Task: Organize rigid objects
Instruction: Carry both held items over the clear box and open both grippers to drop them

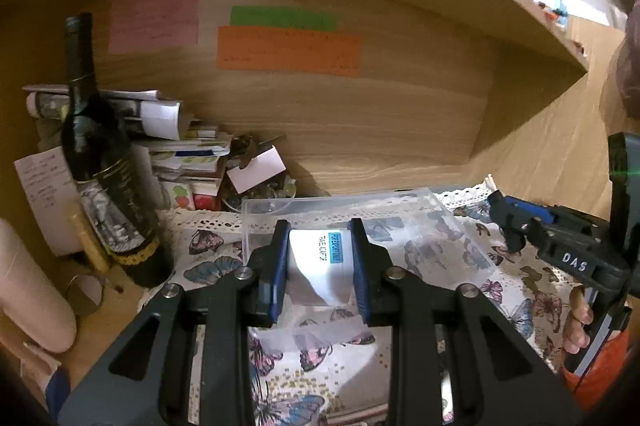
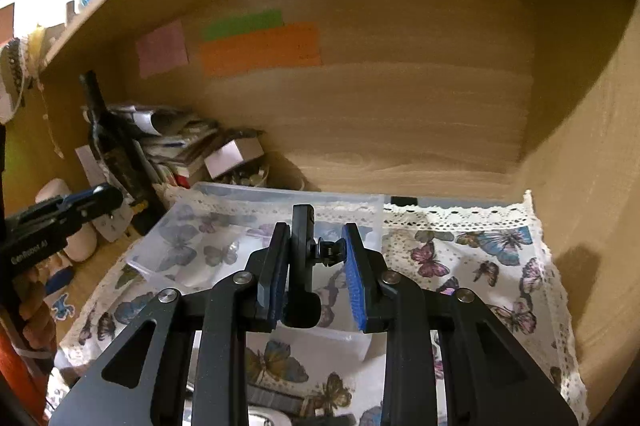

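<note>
My left gripper [image 1: 320,246] is shut on a white box with a blue label [image 1: 320,266] and holds it over a clear plastic tray [image 1: 400,210] on the butterfly cloth. My right gripper [image 2: 318,250] is shut on a black phone mount [image 2: 302,258] with a ball-joint knob, held above the same clear tray [image 2: 208,226]. The right gripper also shows at the right in the left wrist view [image 1: 516,226]; the left gripper shows at the left in the right wrist view [image 2: 80,206].
A wooden shelf recess with coloured notes [image 1: 288,46] on its back wall. A dark wine bottle [image 1: 100,166], stacked papers and boxes [image 1: 180,146] and a pale roll [image 1: 28,286] crowd the left. The butterfly cloth [image 2: 480,258] covers the shelf floor on the right.
</note>
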Available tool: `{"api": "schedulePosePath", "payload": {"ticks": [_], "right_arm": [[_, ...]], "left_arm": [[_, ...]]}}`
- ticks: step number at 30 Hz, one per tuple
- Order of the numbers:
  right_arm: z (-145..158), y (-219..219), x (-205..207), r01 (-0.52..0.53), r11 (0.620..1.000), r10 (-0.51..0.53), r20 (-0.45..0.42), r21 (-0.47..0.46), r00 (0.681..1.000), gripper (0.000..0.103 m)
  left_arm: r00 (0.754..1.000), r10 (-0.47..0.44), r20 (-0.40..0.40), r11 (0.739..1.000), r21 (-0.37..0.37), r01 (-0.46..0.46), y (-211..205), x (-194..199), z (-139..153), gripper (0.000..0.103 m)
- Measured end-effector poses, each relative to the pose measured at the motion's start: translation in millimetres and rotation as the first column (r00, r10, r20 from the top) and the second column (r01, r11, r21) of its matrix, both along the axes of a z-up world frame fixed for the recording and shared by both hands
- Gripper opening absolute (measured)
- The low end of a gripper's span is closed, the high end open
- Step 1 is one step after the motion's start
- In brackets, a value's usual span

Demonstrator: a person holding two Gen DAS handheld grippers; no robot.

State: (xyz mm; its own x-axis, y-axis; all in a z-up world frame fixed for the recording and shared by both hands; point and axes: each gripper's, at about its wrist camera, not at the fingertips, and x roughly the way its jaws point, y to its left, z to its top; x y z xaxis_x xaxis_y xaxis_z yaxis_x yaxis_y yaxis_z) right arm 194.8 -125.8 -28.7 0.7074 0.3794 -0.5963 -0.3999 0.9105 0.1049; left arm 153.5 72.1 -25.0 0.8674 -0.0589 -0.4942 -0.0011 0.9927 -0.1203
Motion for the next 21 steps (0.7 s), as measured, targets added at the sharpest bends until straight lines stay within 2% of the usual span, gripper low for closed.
{"api": "schedulePosePath", "payload": {"ticks": [9,15,21], "right_arm": [[-32.2,18.8,31.6,-0.037,0.997,0.030,-0.103,-0.063,0.994,0.024],[-52.9,23.8,44.6,-0.047,0.996,0.034,-0.174,-0.075,0.984,0.024],[-57.8,24.1,51.6,-0.050,0.994,0.031,-0.192,-0.096,0.981,0.024]], "left_arm": [[0.993,-0.023,-0.114,1.000,0.005,0.024,-3.0,43.0,-26.4,0.028],[0.977,-0.052,-0.208,0.998,0.024,0.058,-10.5,71.6,-49.4,0.028],[0.957,-0.074,-0.279,0.995,0.040,0.089,-22.6,87.5,-68.4,0.028]]}}
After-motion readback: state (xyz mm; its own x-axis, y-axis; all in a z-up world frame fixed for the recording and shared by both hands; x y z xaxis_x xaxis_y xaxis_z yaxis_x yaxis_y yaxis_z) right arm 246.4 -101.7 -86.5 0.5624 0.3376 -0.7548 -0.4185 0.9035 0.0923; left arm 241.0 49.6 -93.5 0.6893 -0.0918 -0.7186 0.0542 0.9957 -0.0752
